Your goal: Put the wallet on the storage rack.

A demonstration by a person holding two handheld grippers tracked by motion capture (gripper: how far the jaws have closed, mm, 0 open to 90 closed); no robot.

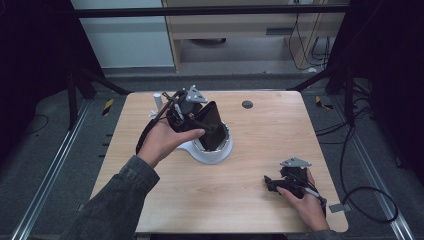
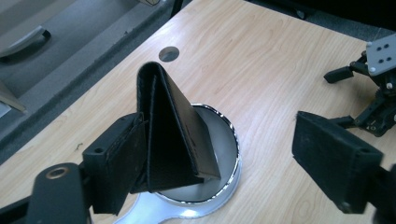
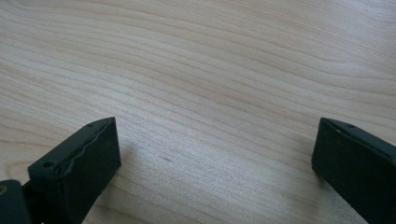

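I take the white bowl as my landmark. The black folded wallet stands on its edge inside it, fold uppermost, leaning on the near wall so it stays up without a grip. My left gripper hangs just over the bowl, jaws spread wide; one pad sits against the wallet's outer face, the other well apart from it, so nothing is clamped. I judge this a release. My right gripper rests on the table well away from the bowl, jaws wide and holding nothing, kept out of the way. The wallet's lower edge is hidden by my jaw and the rim, and I cannot tell what the white post beyond the bowl is
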